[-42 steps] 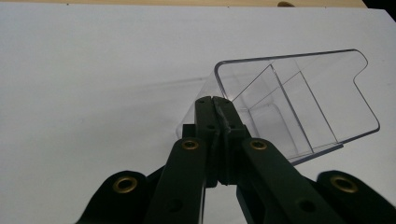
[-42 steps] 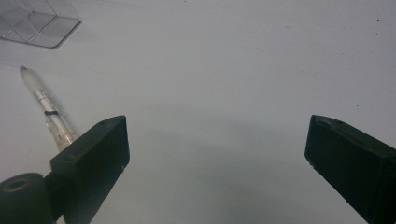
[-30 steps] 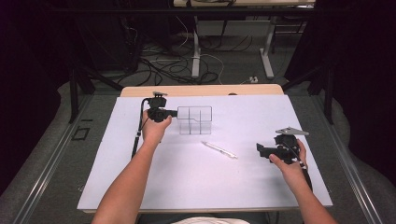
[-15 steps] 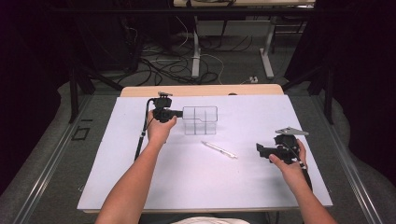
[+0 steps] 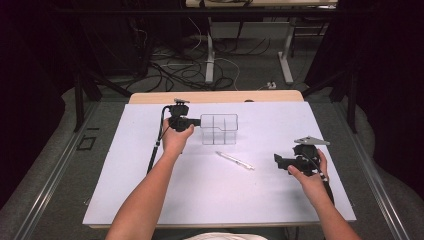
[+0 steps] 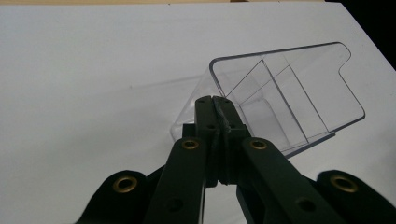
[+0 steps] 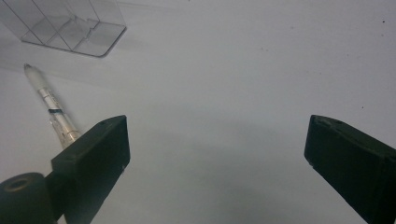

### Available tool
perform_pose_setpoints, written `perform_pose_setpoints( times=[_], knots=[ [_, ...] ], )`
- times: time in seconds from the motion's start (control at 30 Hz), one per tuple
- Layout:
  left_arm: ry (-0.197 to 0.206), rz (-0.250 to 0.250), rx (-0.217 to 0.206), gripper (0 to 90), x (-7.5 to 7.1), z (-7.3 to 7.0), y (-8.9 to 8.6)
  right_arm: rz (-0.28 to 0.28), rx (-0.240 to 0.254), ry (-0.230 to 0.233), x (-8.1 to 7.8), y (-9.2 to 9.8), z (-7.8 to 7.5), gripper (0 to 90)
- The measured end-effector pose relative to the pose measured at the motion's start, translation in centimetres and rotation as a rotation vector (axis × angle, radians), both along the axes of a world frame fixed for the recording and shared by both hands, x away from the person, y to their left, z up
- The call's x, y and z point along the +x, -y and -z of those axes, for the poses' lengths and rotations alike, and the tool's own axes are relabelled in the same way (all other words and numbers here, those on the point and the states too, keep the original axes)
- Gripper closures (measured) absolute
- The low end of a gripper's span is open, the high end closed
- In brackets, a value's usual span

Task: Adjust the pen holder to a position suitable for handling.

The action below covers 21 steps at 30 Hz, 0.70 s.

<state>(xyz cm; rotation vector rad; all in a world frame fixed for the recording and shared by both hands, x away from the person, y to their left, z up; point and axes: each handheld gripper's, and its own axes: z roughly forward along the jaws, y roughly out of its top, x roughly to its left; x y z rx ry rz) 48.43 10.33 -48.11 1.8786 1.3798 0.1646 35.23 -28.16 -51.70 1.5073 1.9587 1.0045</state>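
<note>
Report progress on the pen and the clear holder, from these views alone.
Done: the left tongs are clamped on the rim of the clear divided holder, which sits tilted. In hand: the holder alone. Left: the pen lies loose on the white table, and the right tongs hang open beside it, holding nothing.

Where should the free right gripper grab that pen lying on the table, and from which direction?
Grip the pen across the middle of its thin barrel, coming straight down from above with the open right gripper. It lies flat on the white table cover, apart from the clear divided box, so probably only its two long sides offer the jaws a hold.
</note>
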Motion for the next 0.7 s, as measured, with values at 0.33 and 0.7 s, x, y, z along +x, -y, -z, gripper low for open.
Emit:
perform_pose_setpoints(
  times=[0.33,0.7],
  knots=[
    [0.001,0.006,0.014,90.0,-0.1,-0.1,-0.1,-0.007,-0.008,0.004,0.0,0.0,-0.1,6.8],
    [0.039,0.009,0.001,82.9,-1.0,-1.2,-2.0,-0.018,-0.023,0.023,-0.1,-0.4,-0.4,10.3]
  ],
)
